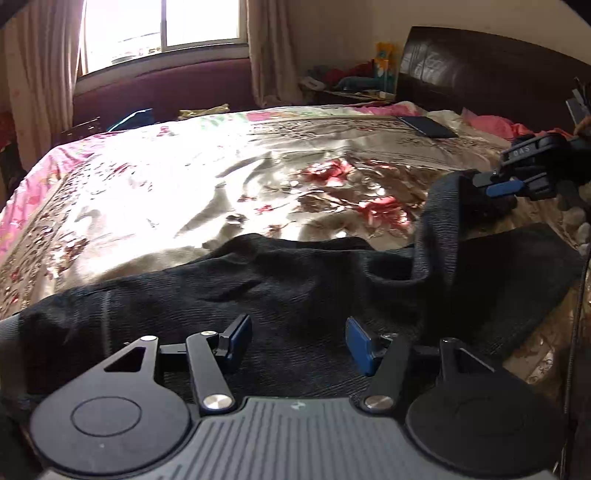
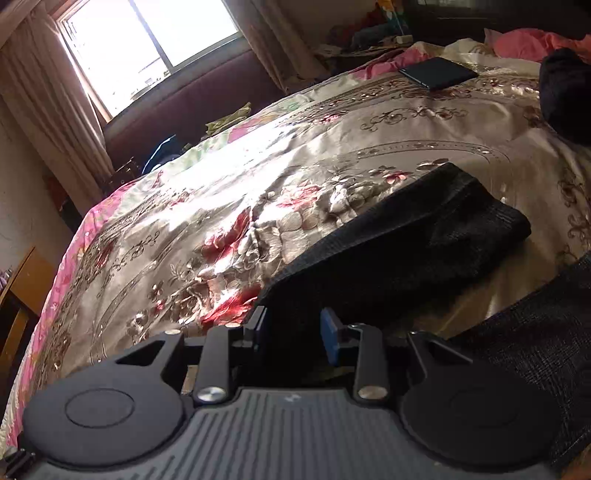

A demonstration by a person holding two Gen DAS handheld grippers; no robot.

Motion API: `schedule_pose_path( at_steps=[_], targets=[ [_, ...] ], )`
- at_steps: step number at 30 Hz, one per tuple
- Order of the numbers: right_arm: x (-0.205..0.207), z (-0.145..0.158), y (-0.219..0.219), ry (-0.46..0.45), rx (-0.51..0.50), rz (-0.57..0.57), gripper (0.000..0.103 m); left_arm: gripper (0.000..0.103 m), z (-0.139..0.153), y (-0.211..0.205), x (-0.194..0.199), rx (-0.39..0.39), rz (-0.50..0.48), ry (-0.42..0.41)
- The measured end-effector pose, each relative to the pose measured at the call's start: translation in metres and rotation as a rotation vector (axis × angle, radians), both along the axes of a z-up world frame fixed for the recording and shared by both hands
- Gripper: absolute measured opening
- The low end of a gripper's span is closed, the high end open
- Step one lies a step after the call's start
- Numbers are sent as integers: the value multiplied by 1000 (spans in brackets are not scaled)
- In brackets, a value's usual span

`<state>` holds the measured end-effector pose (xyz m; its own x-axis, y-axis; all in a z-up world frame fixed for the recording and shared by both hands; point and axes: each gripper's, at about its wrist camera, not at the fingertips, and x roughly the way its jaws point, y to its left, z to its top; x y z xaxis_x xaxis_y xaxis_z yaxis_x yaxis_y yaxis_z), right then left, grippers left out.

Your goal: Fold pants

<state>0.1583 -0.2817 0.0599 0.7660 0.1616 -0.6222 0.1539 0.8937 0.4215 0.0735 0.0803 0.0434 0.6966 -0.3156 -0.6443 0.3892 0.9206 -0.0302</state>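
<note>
1. The dark pants lay across the near side of the bed, on a shiny flowered bedspread.
2. The left gripper hovered over the middle of the cloth with its jaws apart and nothing between the pads.
3. The right gripper was clamped on one end of the pants and held that end lifted off the bedspread. In its own view, cloth filled the gap between the jaws and ran away from them as a raised dark band.
4. To carry out the fold well, the lifted end would probably best be carried level across the flat part and laid edge on edge. The free gripper could pin the crease line first.
5. Risk: the satin-like surface looked slippery, so the lower layer might slide if dragged.
6. A dark flat phone-like slab lay further up the bed, well apart from the pants.
7. A curtained window lit the bedspread strongly. A dark headboard stood at the right.
</note>
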Motion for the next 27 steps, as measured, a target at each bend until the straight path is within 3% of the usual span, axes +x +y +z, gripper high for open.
schedule_pose_path(
  at_steps=[5,10,18,25,26,27],
  targets=[
    [32,-11,-49,-17,170,-51,40,70,-8,-97,17,11,-178,1],
    [45,-23,-72,15,243,-92,41,70,-13,-149,30,129,-214,-65],
    [65,-33,-102,82,330,-152,47,69,-28,-164,46,180,-212,-54],
    [83,-50,-99,150,367,-205,46,47,-27,-160,48,179,-198,-57],
    [86,-50,-98,155,345,-212,38,44,-26,-159,48,173,-198,-56],
    [87,-50,-98,159,328,-215,14,42,-26,-157,49,166,-198,-54]
  ],
)
